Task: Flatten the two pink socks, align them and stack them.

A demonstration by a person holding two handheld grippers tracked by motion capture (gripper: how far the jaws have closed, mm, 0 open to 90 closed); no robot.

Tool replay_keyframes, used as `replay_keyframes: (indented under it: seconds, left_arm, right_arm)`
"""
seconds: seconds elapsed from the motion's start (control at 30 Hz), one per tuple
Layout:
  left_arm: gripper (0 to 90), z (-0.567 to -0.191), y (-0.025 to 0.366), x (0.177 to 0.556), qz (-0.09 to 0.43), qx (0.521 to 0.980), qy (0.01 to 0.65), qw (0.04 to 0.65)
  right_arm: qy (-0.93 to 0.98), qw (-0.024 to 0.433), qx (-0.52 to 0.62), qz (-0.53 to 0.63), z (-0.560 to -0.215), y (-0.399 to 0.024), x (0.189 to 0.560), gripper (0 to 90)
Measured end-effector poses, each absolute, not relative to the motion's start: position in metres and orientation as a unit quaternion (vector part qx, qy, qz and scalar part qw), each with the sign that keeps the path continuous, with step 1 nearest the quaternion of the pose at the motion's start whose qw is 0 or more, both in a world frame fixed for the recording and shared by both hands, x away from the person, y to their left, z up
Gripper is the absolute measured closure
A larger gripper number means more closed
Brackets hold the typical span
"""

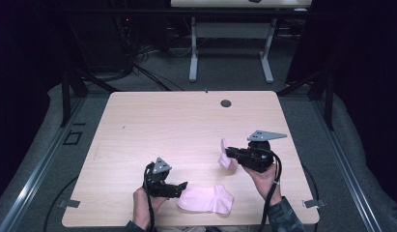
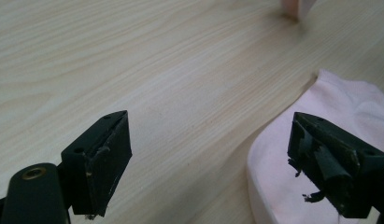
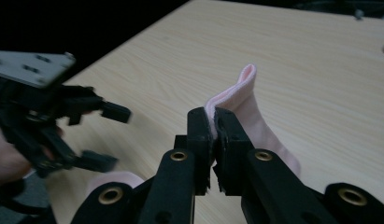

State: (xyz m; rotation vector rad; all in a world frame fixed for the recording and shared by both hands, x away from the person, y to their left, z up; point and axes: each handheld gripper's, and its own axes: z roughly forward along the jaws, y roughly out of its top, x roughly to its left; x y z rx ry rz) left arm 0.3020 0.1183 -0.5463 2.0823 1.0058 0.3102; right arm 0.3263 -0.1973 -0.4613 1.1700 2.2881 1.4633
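Observation:
My right gripper [image 1: 228,153] is shut on a pink sock [image 1: 225,158] and holds it lifted above the right half of the wooden table [image 1: 186,121]. In the right gripper view the jaws [image 3: 213,126] pinch the sock [image 3: 248,100] near its edge, and the rest hangs behind them. A second pink sock [image 1: 208,199] lies flat near the table's front edge. My left gripper [image 1: 179,188] stands open at that sock's left end. In the left gripper view its jaws [image 2: 217,158] are wide apart, with the right one over the flat sock [image 2: 348,102].
A round cable hole [image 1: 226,103] sits at the table's far middle. Behind the table a second desk's white legs [image 1: 193,53] stand on the grey floor. Dark frame rails [image 1: 70,87] flank both sides. Bare wood stretches across the table's left and far parts.

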Motion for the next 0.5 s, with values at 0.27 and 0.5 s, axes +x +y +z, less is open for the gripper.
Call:
replay_keyframes:
  seconds: [0.27, 0.5]
  left_arm:
    - [15.3, -0.545, 0.103, 0.315, 0.122, 0.835, 0.384, 0.376]
    - [21.1, -0.554, 0.088, 0.333, 0.098, 0.848, 0.390, 0.346]
  right_arm:
    - [0.781, 0.068, 0.397, 0.477, -0.475, -0.198, 0.334, 84.7]
    - [0.808, 0.059, 0.450, 0.375, -0.535, -0.220, 0.348, 80.5]
